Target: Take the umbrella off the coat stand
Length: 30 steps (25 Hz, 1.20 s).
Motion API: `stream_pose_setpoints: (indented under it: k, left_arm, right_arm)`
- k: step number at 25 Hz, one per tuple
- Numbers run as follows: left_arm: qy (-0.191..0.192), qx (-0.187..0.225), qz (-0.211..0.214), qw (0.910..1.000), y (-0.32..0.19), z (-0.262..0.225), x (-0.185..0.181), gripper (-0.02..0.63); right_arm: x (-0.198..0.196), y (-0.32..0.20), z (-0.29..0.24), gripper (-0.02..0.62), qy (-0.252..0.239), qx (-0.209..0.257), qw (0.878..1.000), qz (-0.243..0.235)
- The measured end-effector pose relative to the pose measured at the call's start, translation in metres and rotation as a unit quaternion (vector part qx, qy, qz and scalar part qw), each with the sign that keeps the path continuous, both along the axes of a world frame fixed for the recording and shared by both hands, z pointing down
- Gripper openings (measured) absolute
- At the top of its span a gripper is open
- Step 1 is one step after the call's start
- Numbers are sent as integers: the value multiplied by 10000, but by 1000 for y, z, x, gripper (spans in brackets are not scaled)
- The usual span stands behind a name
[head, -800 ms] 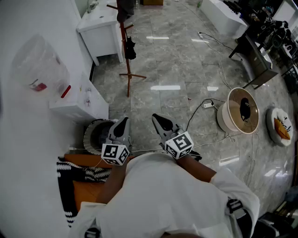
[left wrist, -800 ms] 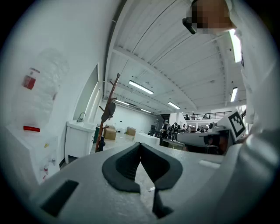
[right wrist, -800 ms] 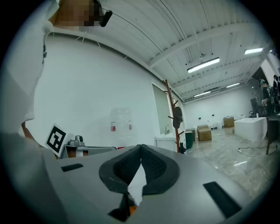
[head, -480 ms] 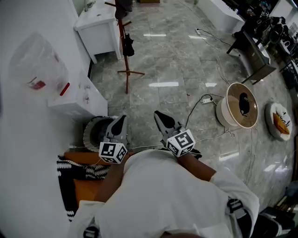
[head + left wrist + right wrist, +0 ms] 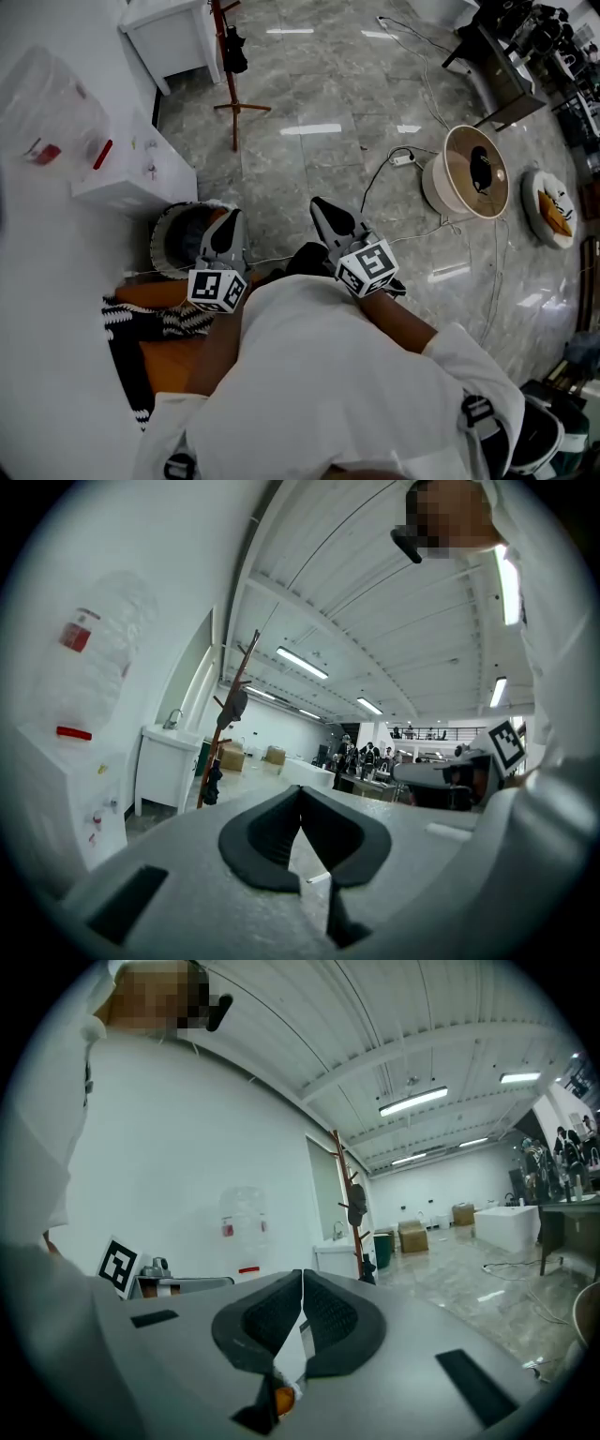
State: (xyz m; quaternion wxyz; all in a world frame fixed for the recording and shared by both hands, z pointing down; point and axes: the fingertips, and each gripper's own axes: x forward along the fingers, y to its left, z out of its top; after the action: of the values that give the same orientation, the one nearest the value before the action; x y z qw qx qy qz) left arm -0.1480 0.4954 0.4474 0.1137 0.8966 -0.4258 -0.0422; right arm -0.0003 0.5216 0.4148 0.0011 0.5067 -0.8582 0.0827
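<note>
1. Grey stone floor (image 5: 309, 178) lies all around the coat stand (image 5: 228, 80).
2. The umbrella (image 5: 234, 49) hangs on the coat stand, folded up, with its long side going up and down.
3. The left gripper (image 5: 228, 220) is pinched closed on nothing. So is the right gripper (image 5: 325, 211).
4. Both are well apart from the coat stand and point level toward it. The left one looks a bit nearer, I think.
</note>
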Motion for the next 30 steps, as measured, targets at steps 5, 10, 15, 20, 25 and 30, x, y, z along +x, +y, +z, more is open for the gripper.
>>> stream_pose_setpoints:
  k: [5, 10, 15, 20, 25, 30]
  left_arm:
    - [98, -51, -38, 9999, -7, 6, 5, 9]
    - [-17, -137, -45, 9999, -22, 14, 14, 9]
    - [-104, -271, -35, 9996, -51, 20, 29, 9]
    - [-199, -340, -8, 9992, -105, 27, 55, 9]
    - [-228, -503, -368, 9978, -166, 29, 78, 9]
    - [-350, -564, -619, 9959, -217, 18, 109, 9]
  right_arm:
    - [18, -1, 12, 15, -4, -200, 9995, 264]
    - [21, -21, 20, 15, -160, -267, 9994, 174]
    - [34, -61, 31, 15, -213, -373, 9990, 127]
    - [52, -118, 42, 15, -334, -440, 9985, -50]
    - [84, -185, 36, 15, -357, -451, 9977, -355]
    - [118, -245, 15, 15, -419, -353, 9968, -574]
